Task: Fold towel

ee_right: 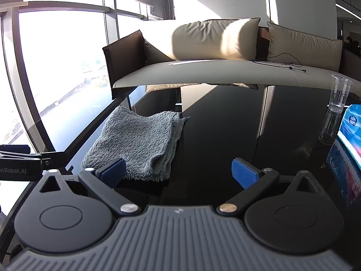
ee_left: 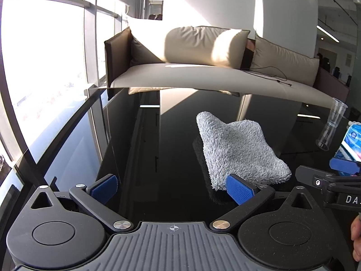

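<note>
I see left gripper (ee_left: 173, 188) spread wide, empty | right gripper (ee_right: 179, 172) spread wide, empty | towel (ee_left: 239, 150) folded on black table (ee_left: 158, 135), 1 o'clock of left fingers

There are 1 towel (ee_left: 239, 151), 2 grippers (ee_left: 172, 188) (ee_right: 179, 174), 1 table (ee_left: 158, 135), 1 sofa (ee_left: 203, 79) with 2 cushions (ee_left: 203, 45) (ee_left: 286, 63), 1 cup (ee_right: 339, 92), 1 tissue pack (ee_right: 350, 133) and 1 cable (ee_right: 282, 64).

Grey towel (ee_right: 137, 144), glossy black table (ee_left: 162, 149) (blue-padded claws), beige sofa (ee_left: 203, 76)
</note>
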